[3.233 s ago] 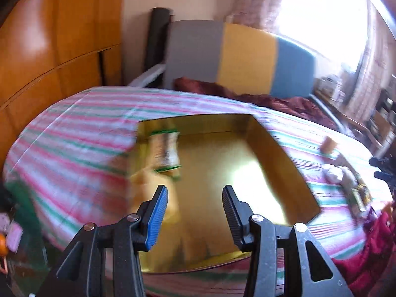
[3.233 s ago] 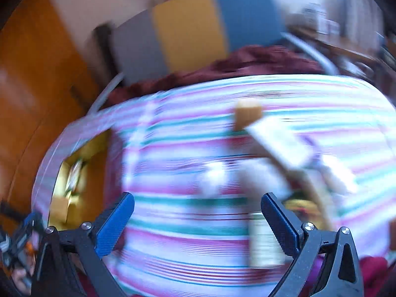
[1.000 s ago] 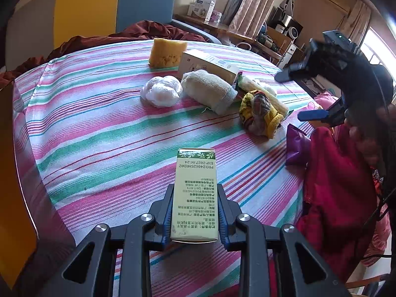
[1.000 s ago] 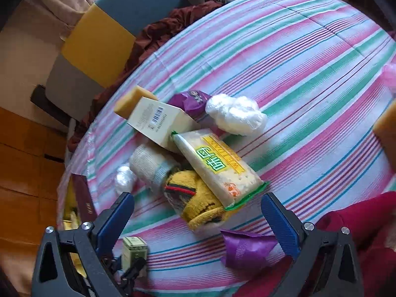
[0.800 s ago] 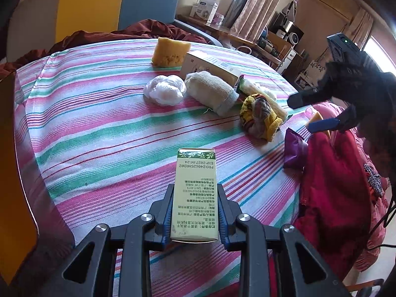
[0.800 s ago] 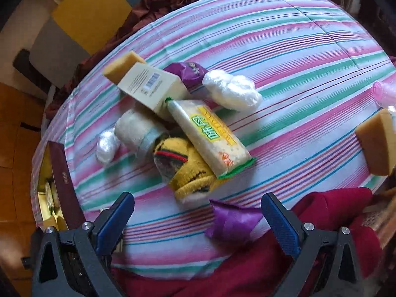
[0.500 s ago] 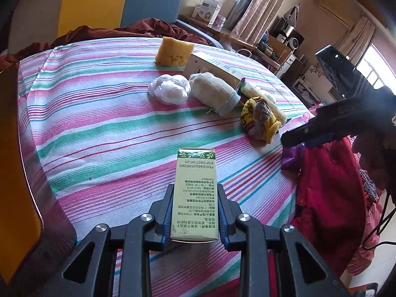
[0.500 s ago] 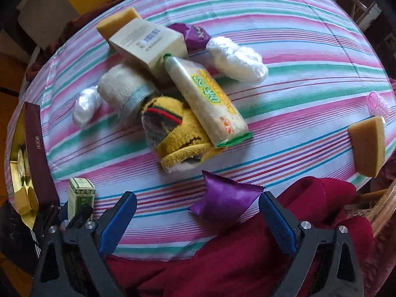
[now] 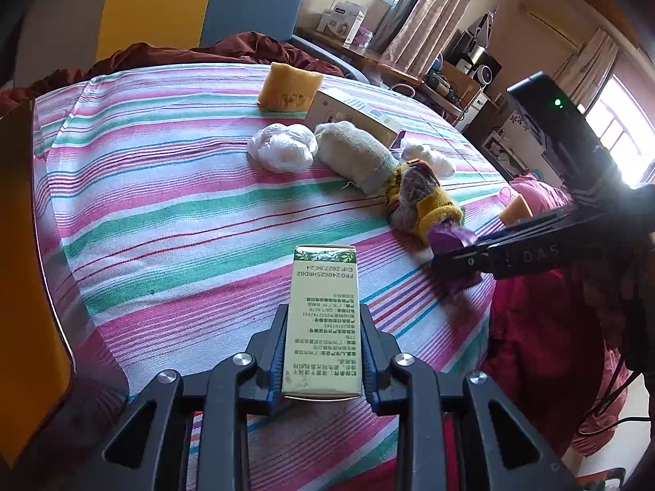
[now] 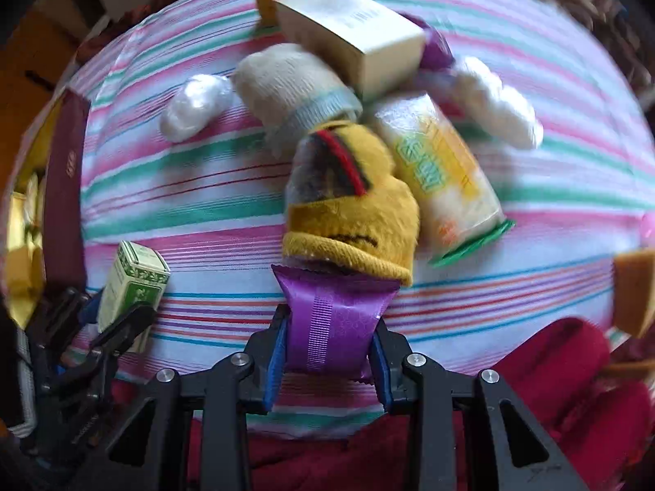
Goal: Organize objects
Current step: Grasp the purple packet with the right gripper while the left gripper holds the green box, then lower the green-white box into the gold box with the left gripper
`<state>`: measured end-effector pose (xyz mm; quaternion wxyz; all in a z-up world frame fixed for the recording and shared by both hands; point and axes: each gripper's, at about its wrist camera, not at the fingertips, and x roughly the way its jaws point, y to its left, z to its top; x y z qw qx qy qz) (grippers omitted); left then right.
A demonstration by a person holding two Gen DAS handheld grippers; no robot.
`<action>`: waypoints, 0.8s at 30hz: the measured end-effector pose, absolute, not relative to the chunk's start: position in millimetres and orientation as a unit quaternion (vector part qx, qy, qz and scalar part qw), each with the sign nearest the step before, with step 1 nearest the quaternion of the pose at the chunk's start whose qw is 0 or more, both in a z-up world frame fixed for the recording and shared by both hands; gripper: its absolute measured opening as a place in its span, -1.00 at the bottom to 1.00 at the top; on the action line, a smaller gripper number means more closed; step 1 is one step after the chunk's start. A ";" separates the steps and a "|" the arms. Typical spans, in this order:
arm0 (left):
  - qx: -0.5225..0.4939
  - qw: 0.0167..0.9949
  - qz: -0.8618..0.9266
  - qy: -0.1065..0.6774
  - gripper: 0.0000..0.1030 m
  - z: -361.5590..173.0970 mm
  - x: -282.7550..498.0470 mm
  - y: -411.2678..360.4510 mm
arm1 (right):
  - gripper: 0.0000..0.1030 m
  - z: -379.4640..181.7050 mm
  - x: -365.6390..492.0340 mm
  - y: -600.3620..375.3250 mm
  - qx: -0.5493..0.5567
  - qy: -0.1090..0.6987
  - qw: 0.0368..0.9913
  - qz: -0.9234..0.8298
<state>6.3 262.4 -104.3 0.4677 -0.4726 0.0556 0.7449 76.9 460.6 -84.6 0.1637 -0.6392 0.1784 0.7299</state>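
Foil of the purple snack packet [image 10: 331, 323], at the striped tabletop's [image 10: 204, 212] near edge, looks light, crinkly and slippery, so the right gripper's [image 10: 327, 352] fingers pinch its middle, while the left gripper [image 9: 322, 352] clamps a stiff green carton [image 9: 323, 319].

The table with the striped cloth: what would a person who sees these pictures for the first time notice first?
Probably the two held things: the left gripper is shut on a green and white box, and the right gripper is shut on a shiny purple packet at the near edge of the table. Just behind the packet lies a heap with a yellow sock, a cracker pack and a cream sock.
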 end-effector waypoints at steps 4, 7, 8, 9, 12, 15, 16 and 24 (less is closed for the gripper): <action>-0.464 0.468 0.750 0.063 -0.42 -104.5 8.5 262.4 | -0.30 -82.1 77.6 457.3 -0.636 0.158 0.160 0.738; -0.458 0.466 0.753 0.071 -0.42 -104.3 10.4 264.0 | -0.30 -83.9 77.6 455.7 -0.641 0.152 0.160 0.735; -0.457 0.464 0.755 0.076 -0.42 -103.4 11.5 264.1 | -0.30 -84.9 77.0 454.6 -0.645 0.149 0.160 0.732; -0.457 0.460 0.757 0.080 -0.43 -101.4 12.4 263.3 | -0.30 -85.4 76.0 451.8 -0.649 0.145 0.159 0.730; -0.424 0.468 0.772 0.067 -0.43 -75.5 16.1 248.2 | -0.30 -87.5 58.3 440.7 -0.655 0.131 0.160 0.727; -0.393 0.450 0.801 0.033 -0.43 -37.2 5.5 210.7 | -0.30 -85.8 59.1 441.6 -0.653 0.134 0.156 0.729; -0.388 0.436 0.812 0.022 -0.43 -29.3 -1.8 195.7 | -0.30 -85.0 59.2 441.7 -0.652 0.134 0.156 0.730; -0.481 0.262 0.833 -0.082 -0.43 -40.1 -79.6 59.7 | -0.30 -79.4 60.6 444.3 -0.645 0.138 0.149 0.737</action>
